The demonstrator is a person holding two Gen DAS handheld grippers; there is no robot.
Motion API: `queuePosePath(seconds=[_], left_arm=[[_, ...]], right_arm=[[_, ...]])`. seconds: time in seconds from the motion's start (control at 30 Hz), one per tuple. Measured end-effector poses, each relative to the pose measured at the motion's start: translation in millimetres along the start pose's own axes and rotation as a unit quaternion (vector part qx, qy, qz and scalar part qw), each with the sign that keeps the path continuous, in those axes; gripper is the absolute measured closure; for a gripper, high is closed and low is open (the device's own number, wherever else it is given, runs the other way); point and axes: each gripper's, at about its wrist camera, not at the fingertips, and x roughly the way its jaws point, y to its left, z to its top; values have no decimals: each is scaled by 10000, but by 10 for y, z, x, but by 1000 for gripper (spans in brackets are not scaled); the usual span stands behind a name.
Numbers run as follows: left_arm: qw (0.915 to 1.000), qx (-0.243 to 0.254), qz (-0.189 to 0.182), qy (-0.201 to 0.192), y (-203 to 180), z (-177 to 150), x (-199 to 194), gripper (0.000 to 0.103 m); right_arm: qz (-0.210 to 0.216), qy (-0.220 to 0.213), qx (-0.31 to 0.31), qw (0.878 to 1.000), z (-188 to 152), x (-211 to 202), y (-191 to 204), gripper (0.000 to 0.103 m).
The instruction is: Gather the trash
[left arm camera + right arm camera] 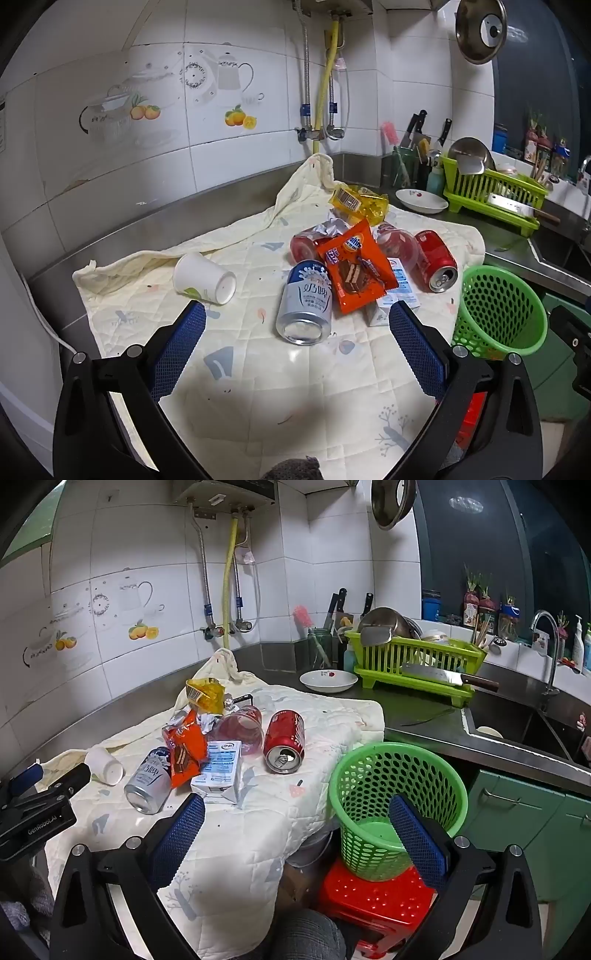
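Left wrist view: the left gripper (297, 314) hovers with its blue mesh-padded jaws spread wide and empty over a quilted cream cloth (258, 387) on the steel bench (122, 229). A silver can (304, 308) lies on its side between the jaws, touching a glossy orange wrapper (356, 273); a paper cup (203, 275) lies tipped to the left.

Right wrist view: the right gripper (295, 812) is equally wide and empty. A perforated green plastic basket (397, 797) stands on a red stool (373, 897) beside the cloth, near a dented red can (285, 746) and a white carton (218, 770).
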Motion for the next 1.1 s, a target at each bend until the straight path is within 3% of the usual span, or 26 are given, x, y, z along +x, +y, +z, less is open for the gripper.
queuePosePath(seconds=[1.1], left_arm=[[10000, 20, 22, 70, 6, -52, 81, 5]], right_arm=[[-31, 54, -43, 10000, -29, 64, -26, 6]])
